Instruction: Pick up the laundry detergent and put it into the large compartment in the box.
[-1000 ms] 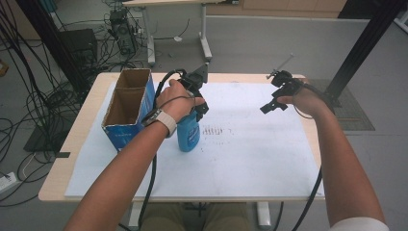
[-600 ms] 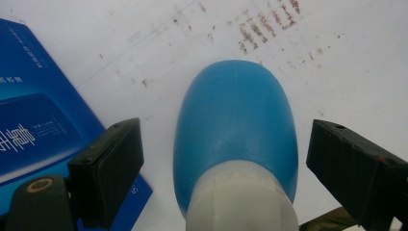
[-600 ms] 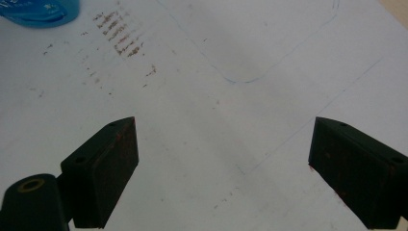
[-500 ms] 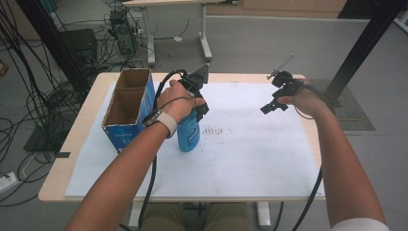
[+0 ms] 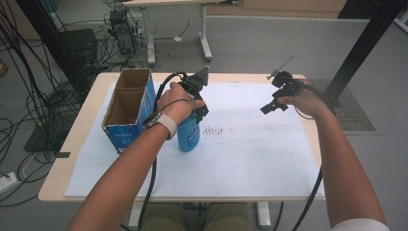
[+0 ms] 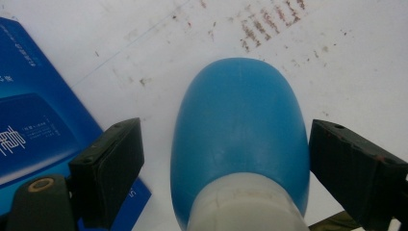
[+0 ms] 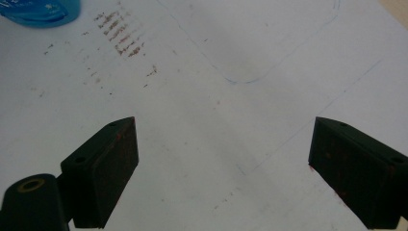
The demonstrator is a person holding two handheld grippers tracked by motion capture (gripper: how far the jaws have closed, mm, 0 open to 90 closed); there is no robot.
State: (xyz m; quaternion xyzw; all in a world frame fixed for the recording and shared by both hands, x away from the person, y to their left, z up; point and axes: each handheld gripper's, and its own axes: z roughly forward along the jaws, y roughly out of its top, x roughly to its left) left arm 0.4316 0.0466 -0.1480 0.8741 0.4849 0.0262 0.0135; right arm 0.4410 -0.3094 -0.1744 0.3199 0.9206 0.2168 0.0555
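Note:
A blue bottle point(image 5: 188, 134) with a white neck stands upright on the white sheet point(image 5: 250, 149), just right of the blue cardboard box point(image 5: 129, 134). My left gripper point(image 5: 198, 107) comes down over the bottle's top. In the left gripper view its jaws point(image 6: 226, 178) stand on either side of the bottle point(image 6: 240, 125), with a clear gap at the left pad and the right pad close beside it. My right gripper point(image 5: 272, 106) hovers open over the sheet's far right part, and nothing lies between its fingers point(image 7: 221, 168).
The open-topped box point(image 6: 29, 130) stands at the sheet's left, close to the bottle. Rows of brown smudges point(image 5: 214, 131) mark the sheet right of the bottle point(image 7: 38, 12). A black post point(image 5: 361, 53) rises beyond the table's far right corner. Cables trail off the table's near edge.

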